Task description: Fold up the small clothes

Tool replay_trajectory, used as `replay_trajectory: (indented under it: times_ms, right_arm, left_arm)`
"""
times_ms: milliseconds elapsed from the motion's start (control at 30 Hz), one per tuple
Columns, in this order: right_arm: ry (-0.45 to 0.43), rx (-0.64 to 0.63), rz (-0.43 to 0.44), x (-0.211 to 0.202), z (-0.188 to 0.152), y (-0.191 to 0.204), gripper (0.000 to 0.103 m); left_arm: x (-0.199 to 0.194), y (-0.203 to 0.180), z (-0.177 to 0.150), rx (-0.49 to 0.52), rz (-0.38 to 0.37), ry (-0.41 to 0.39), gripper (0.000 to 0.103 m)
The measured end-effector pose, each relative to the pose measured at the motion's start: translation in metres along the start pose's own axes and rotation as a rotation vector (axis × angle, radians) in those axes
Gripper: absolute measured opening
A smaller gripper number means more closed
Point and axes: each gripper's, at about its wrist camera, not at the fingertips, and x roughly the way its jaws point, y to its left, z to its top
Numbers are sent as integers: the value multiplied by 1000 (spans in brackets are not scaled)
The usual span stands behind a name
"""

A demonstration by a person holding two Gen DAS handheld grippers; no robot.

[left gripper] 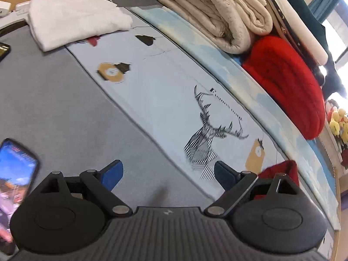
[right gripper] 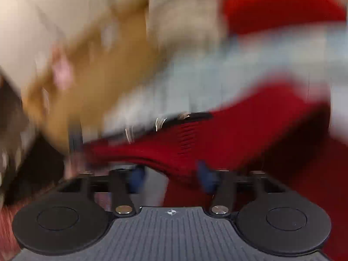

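My left gripper hovers open over the grey blanket, with nothing between its blue fingertips. A folded white garment lies at the far left of the bed. A corner of a red garment shows just behind the right finger. The right wrist view is badly blurred. There the red garment drapes across and hangs down between the jaws of my right gripper. The jaws stand apart, and a gap shows beside the left pad.
A pale blue sheet with a deer print runs across the bed. A rolled beige quilt and a red knitted cushion lie along the far side. A lit phone rests at the left, and another dark phone lies further back.
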Motion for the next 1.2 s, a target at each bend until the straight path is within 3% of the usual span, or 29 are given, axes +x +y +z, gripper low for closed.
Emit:
replay_trajectory:
  times_ms: [67, 167, 300, 433, 533, 667, 800, 933, 1033, 1133, 1200]
  right_arm:
    - [58, 98, -98, -8, -64, 13, 64]
    - [-15, 269, -192, -60, -116, 27, 71]
    - [-181, 324, -226, -134, -136, 65, 83]
    - [-308, 294, -270, -179, -139, 88, 85]
    - [-342, 353, -322, -180, -151, 92, 86]
    - [-385, 423, -376, -175, -172, 88, 85]
    - [-368, 330, -435, -178, -145, 74, 85]
    - [-408, 310, -453, -167, -73, 29, 84]
    - [-442, 369, -441, -139, -18, -19, 82]
    - [-439, 482, -445, -100, 29, -75, 68]
    - [-413, 579, -455, -71, 55, -114, 51]
  left_arm:
    - [-17, 7, -11, 23, -21, 15, 94]
    - [-36, 8, -29, 56, -89, 72, 94]
    - [-57, -13, -56, 157, -159, 131, 94]
    - [-74, -40, -102, 241, -227, 203, 94]
    - [-74, -64, -134, 335, -236, 244, 94]
    - [-75, -77, -149, 406, -229, 213, 94]
    - [-62, -76, -123, 353, -222, 186, 94]
    - [-32, -93, -75, 312, -190, 153, 94]
    - [-6, -125, -39, 320, -201, 141, 94]
    - [26, -179, -10, 383, -214, 141, 94]
    - [51, -214, 0, 413, -221, 159, 94]
